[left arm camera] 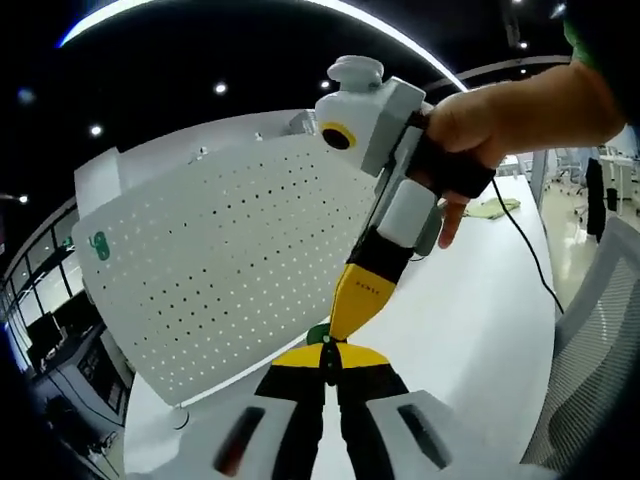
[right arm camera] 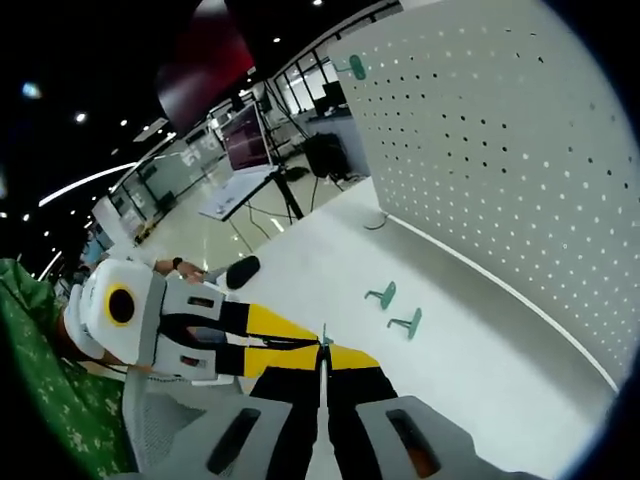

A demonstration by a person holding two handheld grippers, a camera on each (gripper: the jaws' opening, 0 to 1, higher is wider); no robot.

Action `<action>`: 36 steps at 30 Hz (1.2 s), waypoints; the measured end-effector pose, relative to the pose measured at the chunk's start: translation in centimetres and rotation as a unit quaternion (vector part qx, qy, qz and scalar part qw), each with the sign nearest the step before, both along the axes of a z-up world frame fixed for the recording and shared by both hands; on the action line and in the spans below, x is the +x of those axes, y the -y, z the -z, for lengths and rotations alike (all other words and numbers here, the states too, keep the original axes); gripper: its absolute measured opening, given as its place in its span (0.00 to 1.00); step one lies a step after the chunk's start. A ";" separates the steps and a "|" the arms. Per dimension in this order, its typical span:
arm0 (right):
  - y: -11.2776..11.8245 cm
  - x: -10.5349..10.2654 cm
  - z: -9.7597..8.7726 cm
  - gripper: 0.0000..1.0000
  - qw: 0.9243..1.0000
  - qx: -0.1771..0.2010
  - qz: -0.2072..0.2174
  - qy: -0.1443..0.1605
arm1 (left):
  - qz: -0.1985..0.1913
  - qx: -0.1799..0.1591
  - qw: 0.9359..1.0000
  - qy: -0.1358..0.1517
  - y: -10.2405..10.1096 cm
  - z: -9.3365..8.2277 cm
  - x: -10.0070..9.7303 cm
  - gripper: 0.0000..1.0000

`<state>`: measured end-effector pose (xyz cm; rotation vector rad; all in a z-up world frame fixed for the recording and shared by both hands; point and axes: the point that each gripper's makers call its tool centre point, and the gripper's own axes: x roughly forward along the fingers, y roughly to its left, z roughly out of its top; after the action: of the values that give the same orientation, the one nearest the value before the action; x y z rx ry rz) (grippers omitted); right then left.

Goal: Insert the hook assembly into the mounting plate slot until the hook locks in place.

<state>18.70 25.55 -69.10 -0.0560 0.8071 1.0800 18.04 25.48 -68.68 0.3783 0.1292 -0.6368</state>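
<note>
A hand (left arm camera: 500,115) angles the right tool (left arm camera: 345,310) down beside the pegboard (left arm camera: 220,250); its tip meets the left tool (left arm camera: 328,362), both clamped together on a green hook (left arm camera: 318,334). Two more hooks (right arm camera: 395,308) lie on the desk (right arm camera: 470,390) near the pegboard's foot.

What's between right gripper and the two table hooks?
Only the left gripper: its yellow jaws reach in from the left and meet the right gripper at its tips. Past that, bare table up to both hooks.
</note>
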 end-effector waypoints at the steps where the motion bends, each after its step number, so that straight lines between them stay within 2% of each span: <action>1: 0.0 0.0 0.0 0.00 1.000 -0.001 0.000 0.002 | 0.000 0.001 1.000 0.000 0.0 0.0 0.0 0.03; 10: 0.0 -0.3 -0.2 0.00 1.000 -0.009 0.001 0.007 | 0.001 -0.001 1.000 0.009 -0.1 -0.2 -0.1 0.02; 15: -0.2 -0.2 -0.7 0.00 1.000 -0.009 -0.005 0.021 | -0.006 -0.032 0.999 0.004 -0.5 -0.7 -0.2 0.02; 19: -0.3 -0.2 -1.1 0.00 1.000 -0.002 -0.005 0.029 | -0.009 -0.041 0.999 0.004 -0.6 -1.0 -0.2 0.02; 23: -0.5 -0.2 -1.5 0.02 0.999 0.005 -0.006 0.044 | -0.017 -0.063 0.998 -0.005 -1.0 -1.3 0.1 0.02; 29: -0.2 0.3 -2.4 0.07 0.997 0.008 -0.008 0.082 | -0.022 -0.083 0.996 -0.011 -1.2 -1.7 0.3 0.02; 32: 0.1 0.6 -2.6 0.10 0.993 0.000 -0.009 0.114 | -0.024 -0.087 0.996 -0.012 -1.4 -1.9 0.4 0.02; 36: 0.3 0.7 -3.0 0.13 0.992 0.006 -0.007 0.127 | -0.027 -0.091 0.995 -0.015 -1.5 -2.1 0.6 0.02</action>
<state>19.42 25.26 -66.11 -0.1851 0.5724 1.0655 18.61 27.01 -66.61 0.1884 0.1078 -0.5951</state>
